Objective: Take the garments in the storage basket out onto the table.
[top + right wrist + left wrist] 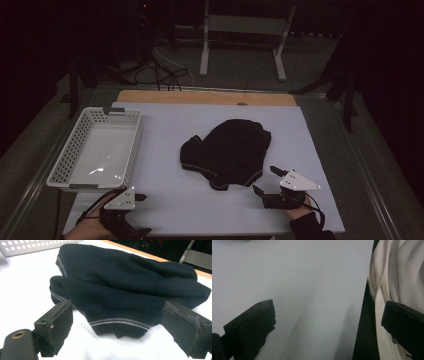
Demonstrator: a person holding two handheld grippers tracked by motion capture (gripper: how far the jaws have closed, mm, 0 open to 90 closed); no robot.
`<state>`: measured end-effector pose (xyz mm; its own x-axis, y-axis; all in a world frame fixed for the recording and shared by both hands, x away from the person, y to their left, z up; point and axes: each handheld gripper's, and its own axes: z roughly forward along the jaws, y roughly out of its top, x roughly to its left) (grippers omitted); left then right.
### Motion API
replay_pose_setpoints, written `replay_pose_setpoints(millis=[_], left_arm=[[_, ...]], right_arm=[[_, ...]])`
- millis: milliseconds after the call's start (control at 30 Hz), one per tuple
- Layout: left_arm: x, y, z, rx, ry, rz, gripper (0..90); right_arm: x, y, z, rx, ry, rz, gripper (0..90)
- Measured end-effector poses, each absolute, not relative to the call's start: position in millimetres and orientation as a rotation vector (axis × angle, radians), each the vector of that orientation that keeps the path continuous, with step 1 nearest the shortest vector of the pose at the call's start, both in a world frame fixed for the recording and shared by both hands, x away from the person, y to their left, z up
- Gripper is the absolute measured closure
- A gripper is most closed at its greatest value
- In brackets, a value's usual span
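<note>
We see a crumpled dark garment (pixel 230 152) mid-sheet on the white sheet (pixel 170 200) | white basket (pixel 65 165) left of garment | right gripper (pixel 265 181) spread, just beside garment's near hem, not touching | left gripper (pixel 142 214) spread, well left of garment over bare sheet

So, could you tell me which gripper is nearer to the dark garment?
The right gripper, just off the dark garment and its near edge. The left gripper is farther, by the white basket.
</note>
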<state>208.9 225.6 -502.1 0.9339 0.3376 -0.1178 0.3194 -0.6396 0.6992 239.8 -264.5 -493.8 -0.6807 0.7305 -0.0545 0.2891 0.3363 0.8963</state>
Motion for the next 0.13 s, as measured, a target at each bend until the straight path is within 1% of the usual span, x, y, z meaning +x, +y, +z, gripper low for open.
replay_pose_setpoints(millis=[133], left_arm=[[209.5,225.3,-501.7,2.302,0.463,0.032,0.0]], right_arm=[[240.0,-264.4,-494.1,0.892,2.155,1.306,11.0]])
